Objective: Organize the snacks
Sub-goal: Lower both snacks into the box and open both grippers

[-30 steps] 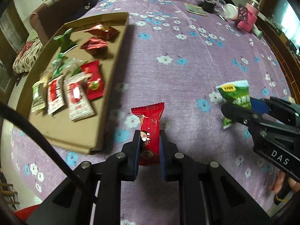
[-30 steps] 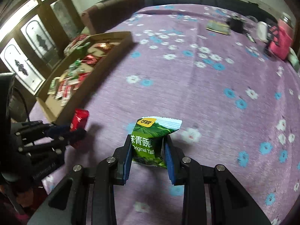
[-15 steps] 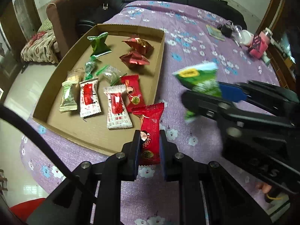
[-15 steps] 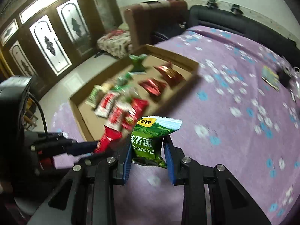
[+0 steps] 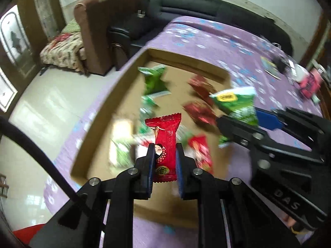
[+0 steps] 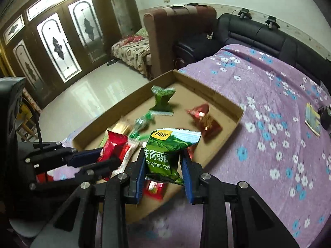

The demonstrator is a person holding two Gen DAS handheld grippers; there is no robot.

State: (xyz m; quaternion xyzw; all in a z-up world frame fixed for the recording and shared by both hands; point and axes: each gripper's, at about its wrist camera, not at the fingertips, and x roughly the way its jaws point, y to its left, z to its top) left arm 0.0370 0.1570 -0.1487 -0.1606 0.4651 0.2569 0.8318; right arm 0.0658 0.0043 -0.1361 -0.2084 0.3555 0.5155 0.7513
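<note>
The cardboard tray is pretty crowded already: a green pouch at the far end, dark red foil pouches beside it, and a blurry pile of red and green wrappers nearer. Left tongs are clenched on a red candy packet, long axis pointing away from the camera, up over the tray. Right tongs grip a green snack bag upright, just above the tray's near corner. Everything sits on a purple flowered tabletop, with a brown armchair, black sofa and glass-panelled doors behind.
</note>
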